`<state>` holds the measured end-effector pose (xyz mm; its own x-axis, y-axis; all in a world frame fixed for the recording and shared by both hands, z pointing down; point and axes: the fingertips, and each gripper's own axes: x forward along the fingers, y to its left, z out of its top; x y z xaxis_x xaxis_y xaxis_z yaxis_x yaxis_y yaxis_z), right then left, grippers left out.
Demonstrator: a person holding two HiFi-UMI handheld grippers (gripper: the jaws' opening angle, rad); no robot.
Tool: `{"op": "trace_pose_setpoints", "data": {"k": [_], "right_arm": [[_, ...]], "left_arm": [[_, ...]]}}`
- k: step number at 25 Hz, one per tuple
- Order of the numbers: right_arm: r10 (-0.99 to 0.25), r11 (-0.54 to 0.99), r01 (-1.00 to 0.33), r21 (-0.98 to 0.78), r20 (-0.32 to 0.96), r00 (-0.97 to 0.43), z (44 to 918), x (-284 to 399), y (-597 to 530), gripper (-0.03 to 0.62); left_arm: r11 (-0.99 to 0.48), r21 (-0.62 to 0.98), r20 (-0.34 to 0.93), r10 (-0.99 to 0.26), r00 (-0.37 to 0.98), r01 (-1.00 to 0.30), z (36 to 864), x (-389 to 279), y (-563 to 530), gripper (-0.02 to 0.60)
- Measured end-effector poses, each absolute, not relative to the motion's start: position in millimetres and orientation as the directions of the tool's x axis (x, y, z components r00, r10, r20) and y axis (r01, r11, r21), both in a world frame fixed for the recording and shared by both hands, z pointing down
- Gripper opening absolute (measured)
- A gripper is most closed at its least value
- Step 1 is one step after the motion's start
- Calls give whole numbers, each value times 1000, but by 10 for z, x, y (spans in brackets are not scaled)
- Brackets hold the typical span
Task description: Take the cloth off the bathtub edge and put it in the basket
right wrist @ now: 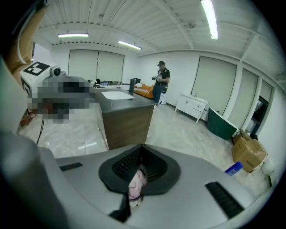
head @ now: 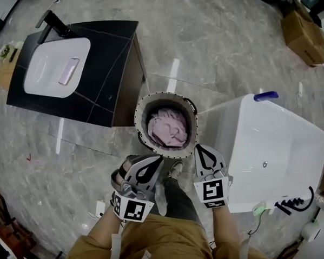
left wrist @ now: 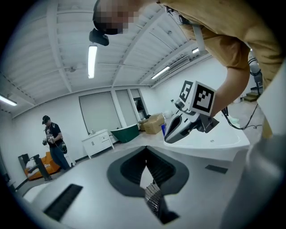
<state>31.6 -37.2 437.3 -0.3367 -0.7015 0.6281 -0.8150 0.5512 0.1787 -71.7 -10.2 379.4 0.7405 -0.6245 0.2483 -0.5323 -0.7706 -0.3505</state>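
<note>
White bathtub (head: 276,142) at right. Dark vanity (head: 110,64) with white sink (head: 48,70) at upper left. Round woven basket (head: 138,122) on marble floor (head: 212,53) between them, pink cloth (head: 167,128) bunched inside. Left gripper (head: 154,160) and right gripper (head: 202,149) side by side at basket's near rim, each with jaws pressed together, gripping nothing.

near rim of the basket (head: 138,121) is partly hidden behind the left gripper (head: 152,161), cardboard box (head: 303,35) cut off at right edge

No readable text, no labels, no numbers
</note>
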Motion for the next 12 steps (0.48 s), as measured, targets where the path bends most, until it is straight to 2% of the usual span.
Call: {"op": "trace_pose_setpoints", "data": {"k": [12], "right_arm": [[-791, 515, -839, 175, 474, -386, 2926, 237, -122, 6]], "left_arm": [[-730, -401, 176, -655, 735, -554, 2813, -823, 64, 6]]}}
